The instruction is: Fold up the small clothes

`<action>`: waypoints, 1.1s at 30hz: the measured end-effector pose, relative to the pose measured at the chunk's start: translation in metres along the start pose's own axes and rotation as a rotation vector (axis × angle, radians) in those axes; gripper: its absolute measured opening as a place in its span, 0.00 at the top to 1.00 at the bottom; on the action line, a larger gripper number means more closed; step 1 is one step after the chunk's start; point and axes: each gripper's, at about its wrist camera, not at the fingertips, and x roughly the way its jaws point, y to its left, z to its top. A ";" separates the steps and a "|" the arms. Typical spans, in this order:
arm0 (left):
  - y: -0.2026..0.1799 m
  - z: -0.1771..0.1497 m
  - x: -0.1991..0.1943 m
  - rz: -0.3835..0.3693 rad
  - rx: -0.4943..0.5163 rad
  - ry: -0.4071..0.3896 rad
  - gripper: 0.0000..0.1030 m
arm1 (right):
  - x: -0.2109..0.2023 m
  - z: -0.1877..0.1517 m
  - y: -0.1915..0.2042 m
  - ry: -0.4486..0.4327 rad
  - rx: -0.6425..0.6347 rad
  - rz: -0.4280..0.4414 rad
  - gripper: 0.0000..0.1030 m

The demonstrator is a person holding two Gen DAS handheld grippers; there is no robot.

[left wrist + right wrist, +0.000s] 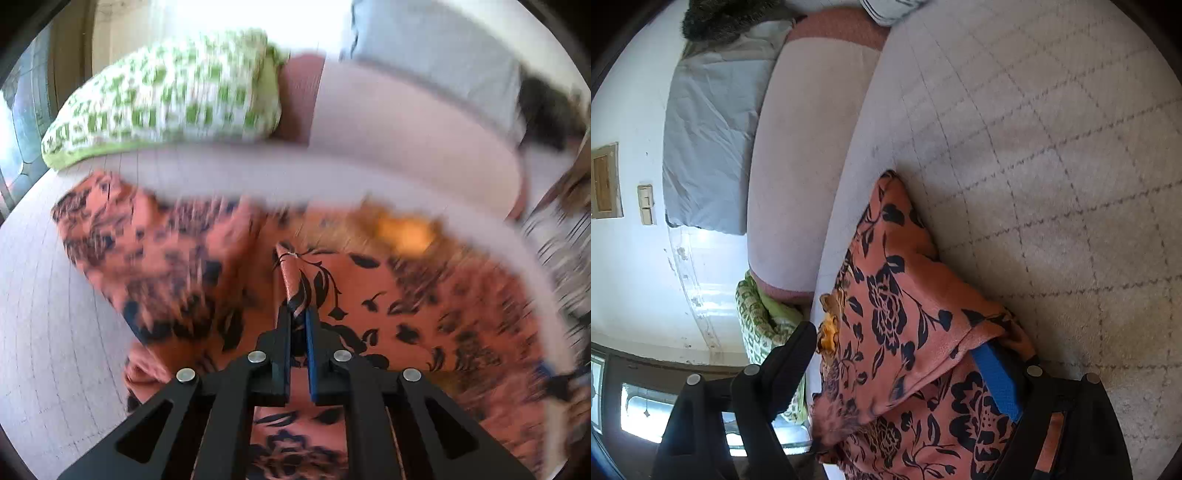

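Left claw (pixel 298 321) clamped on raised pleat of floral garment (pixel 388 295), frame centre, lying on quilted bed (pixel 1052 147). Right claw (pixel 905 354) agape, straddling garment's folded edge, lower frame. Risk: thin pinch slips free, fold collapses.

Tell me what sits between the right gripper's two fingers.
In the right wrist view, the right gripper stands open with bunched folds of the orange floral garment between its fingers; whether the pads touch the cloth is unclear.
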 end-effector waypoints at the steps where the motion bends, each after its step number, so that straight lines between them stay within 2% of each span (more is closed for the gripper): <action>1: 0.001 -0.005 0.014 0.000 0.010 0.057 0.92 | -0.002 0.000 0.001 0.009 -0.004 -0.001 0.15; 2: 0.004 -0.009 0.020 -0.004 0.012 0.072 0.90 | -0.005 -0.001 0.002 0.010 -0.010 -0.006 0.15; 3: 0.005 -0.011 0.015 -0.001 0.021 0.039 0.89 | -0.009 -0.002 0.005 0.014 -0.017 -0.008 0.15; 4: 0.006 -0.011 0.014 -0.004 0.027 0.039 0.89 | -0.014 -0.002 0.008 0.022 -0.030 -0.012 0.15; 7: 0.011 -0.015 0.015 -0.021 0.028 0.045 0.84 | -0.029 -0.003 0.020 0.054 -0.116 -0.078 0.15; 10: 0.014 -0.012 0.017 -0.037 0.015 0.043 0.83 | -0.034 0.002 0.046 -0.002 -0.289 -0.182 0.15; 11: 0.013 -0.012 0.017 -0.033 0.023 0.039 0.83 | -0.022 0.006 0.057 -0.017 -0.392 -0.251 0.15; 13: 0.011 -0.014 0.017 -0.021 0.041 0.029 0.82 | 0.005 0.012 0.060 0.005 -0.494 -0.345 0.16; 14: 0.008 -0.015 0.016 -0.015 0.046 0.027 0.82 | 0.029 0.017 0.053 0.080 -0.522 -0.401 0.24; 15: 0.006 -0.014 0.016 -0.015 0.047 0.026 0.82 | 0.043 0.019 0.046 0.128 -0.535 -0.438 0.28; 16: 0.007 -0.014 0.017 -0.016 0.048 0.028 0.82 | 0.046 0.017 0.048 0.127 -0.581 -0.470 0.46; 17: 0.008 -0.014 0.017 -0.022 0.048 0.024 0.81 | 0.036 0.018 0.056 0.115 -0.614 -0.468 0.95; 18: 0.009 -0.014 0.018 -0.028 0.049 0.022 0.80 | 0.025 0.021 0.058 0.089 -0.600 -0.443 0.93; 19: 0.010 -0.014 0.019 -0.028 0.050 0.020 0.79 | 0.018 0.023 0.058 0.046 -0.601 -0.471 0.93; 20: 0.010 -0.014 0.020 -0.026 0.049 0.018 0.79 | 0.016 0.026 0.051 -0.005 -0.619 -0.590 0.93; 21: 0.009 -0.014 0.019 -0.021 0.053 0.016 0.79 | 0.020 0.029 0.041 0.028 -0.602 -0.623 0.92; 22: 0.008 -0.014 0.018 -0.019 0.063 0.018 0.77 | 0.015 0.028 0.037 0.051 -0.584 -0.570 0.92; 25: 0.010 -0.012 0.019 -0.033 0.073 0.022 0.74 | -0.010 0.020 0.055 -0.045 -0.587 -0.497 0.92; 26: 0.010 -0.011 0.019 -0.040 0.071 0.023 0.73 | -0.016 0.013 0.068 -0.079 -0.611 -0.456 0.89; 27: 0.011 -0.010 0.019 -0.050 0.072 0.027 0.71 | -0.017 0.004 0.083 -0.070 -0.650 -0.380 0.88; 28: 0.010 -0.010 0.018 -0.062 0.076 0.033 0.66 | -0.011 -0.003 0.095 -0.025 -0.674 -0.299 0.88; 29: 0.010 -0.009 0.017 -0.074 0.081 0.037 0.61 | -0.001 -0.008 0.100 0.045 -0.675 -0.222 0.83; 30: 0.011 -0.008 0.014 -0.085 0.079 0.038 0.59 | 0.009 -0.010 0.098 0.096 -0.669 -0.195 0.79; 31: 0.013 -0.006 0.008 -0.098 0.069 0.028 0.56 | 0.024 -0.009 0.089 0.143 -0.656 -0.224 0.61; 32: 0.018 -0.005 -0.002 -0.120 0.051 0.006 0.51 | 0.047 -0.003 0.064 0.206 -0.609 -0.340 0.31; 33: 0.027 -0.002 -0.016 -0.148 0.027 -0.013 0.48 | 0.052 0.003 0.047 0.202 -0.539 -0.342 0.34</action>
